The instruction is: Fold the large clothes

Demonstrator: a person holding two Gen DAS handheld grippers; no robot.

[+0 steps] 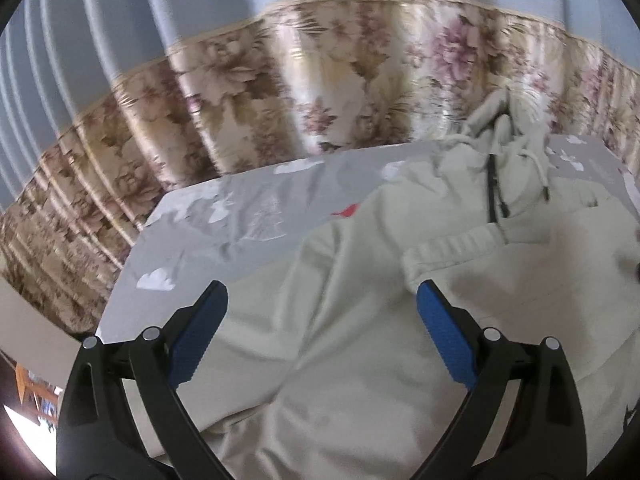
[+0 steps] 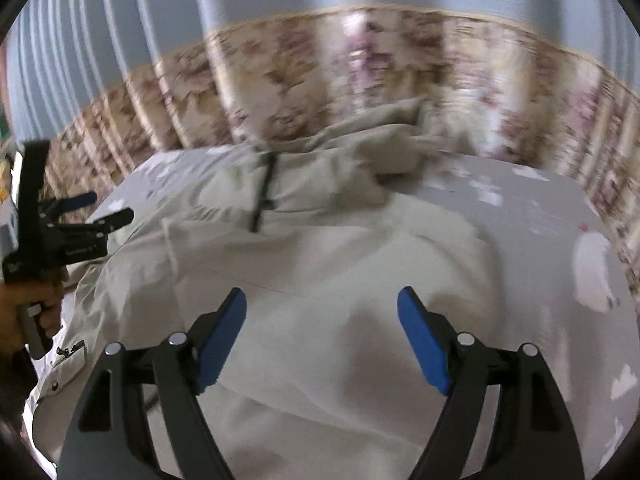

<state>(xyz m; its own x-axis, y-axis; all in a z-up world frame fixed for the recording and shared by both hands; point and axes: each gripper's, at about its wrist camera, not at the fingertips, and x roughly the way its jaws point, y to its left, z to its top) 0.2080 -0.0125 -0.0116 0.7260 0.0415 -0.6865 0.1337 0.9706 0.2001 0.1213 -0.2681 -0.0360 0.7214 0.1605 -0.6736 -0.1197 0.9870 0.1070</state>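
A large cream hooded jacket (image 1: pixel 360 320) lies spread on a grey patterned bedsheet (image 1: pixel 224 232). It has a black zipper (image 1: pixel 493 188), a drawstring and a ribbed cuff (image 1: pixel 452 252). My left gripper (image 1: pixel 322 300) is open and empty above the jacket's left part. In the right wrist view the jacket (image 2: pixel 328 272) fills the middle, with the hood bunched at the far end (image 2: pixel 380 144). My right gripper (image 2: pixel 322 304) is open and empty above the jacket body. The left gripper also shows in the right wrist view (image 2: pixel 108 206), open, at the jacket's left edge.
The bedsheet (image 2: pixel 560 240) shows white cloud and tree prints. A floral and blue curtain (image 1: pixel 320 80) hangs close behind the bed's far edge. The bed's left edge (image 1: pixel 120 280) drops to the floor.
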